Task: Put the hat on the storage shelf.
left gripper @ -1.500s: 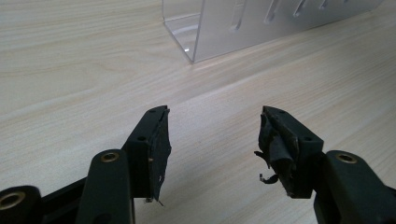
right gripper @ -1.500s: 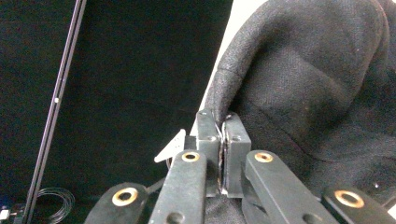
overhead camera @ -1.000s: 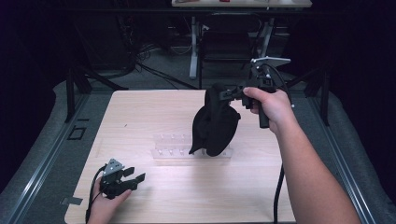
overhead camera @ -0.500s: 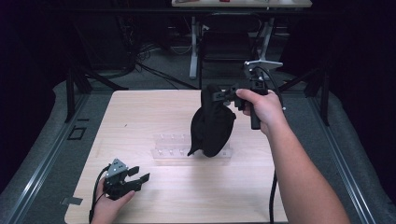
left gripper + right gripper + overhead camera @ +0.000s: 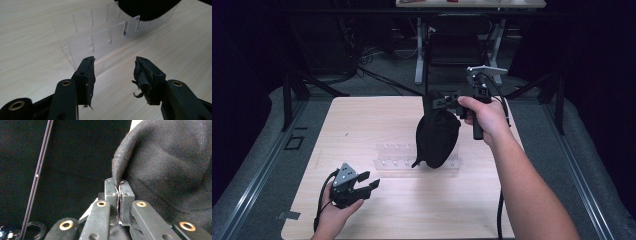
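Nearest the person, the left claw (image 5: pixel 368 185) rests spread on the surface (image 5: pixel 362 130). Beyond it stands a clear divider tray (image 5: pixel 394 160). Over the tray's right end, the right claw (image 5: pixel 437 104) pinches a hanging black cloth (image 5: pixel 437 137).

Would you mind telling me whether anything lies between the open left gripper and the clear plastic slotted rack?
Nothing visible does: bare wooden table separates the left gripper from the clear plastic slotted rack.
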{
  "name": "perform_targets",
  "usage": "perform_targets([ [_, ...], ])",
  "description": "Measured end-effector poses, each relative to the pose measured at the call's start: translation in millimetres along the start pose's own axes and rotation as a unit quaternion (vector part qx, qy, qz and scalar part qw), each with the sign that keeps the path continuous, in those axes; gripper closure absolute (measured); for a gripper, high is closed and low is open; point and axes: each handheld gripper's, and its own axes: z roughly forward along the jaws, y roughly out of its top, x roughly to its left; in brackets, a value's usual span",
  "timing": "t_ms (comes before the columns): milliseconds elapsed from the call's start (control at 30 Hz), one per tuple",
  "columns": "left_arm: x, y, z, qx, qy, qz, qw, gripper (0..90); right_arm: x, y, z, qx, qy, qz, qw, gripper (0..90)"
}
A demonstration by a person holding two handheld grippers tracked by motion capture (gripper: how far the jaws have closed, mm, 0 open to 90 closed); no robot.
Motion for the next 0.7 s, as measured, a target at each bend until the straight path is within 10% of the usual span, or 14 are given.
perform_targets([
  [700,-38.7,51.0,24.6,0.008,-0.033,0.048,0.9983,56.2,6.1,-1.4,13.6,0.005,0.01,-0.003,0.9999,87.6],
])
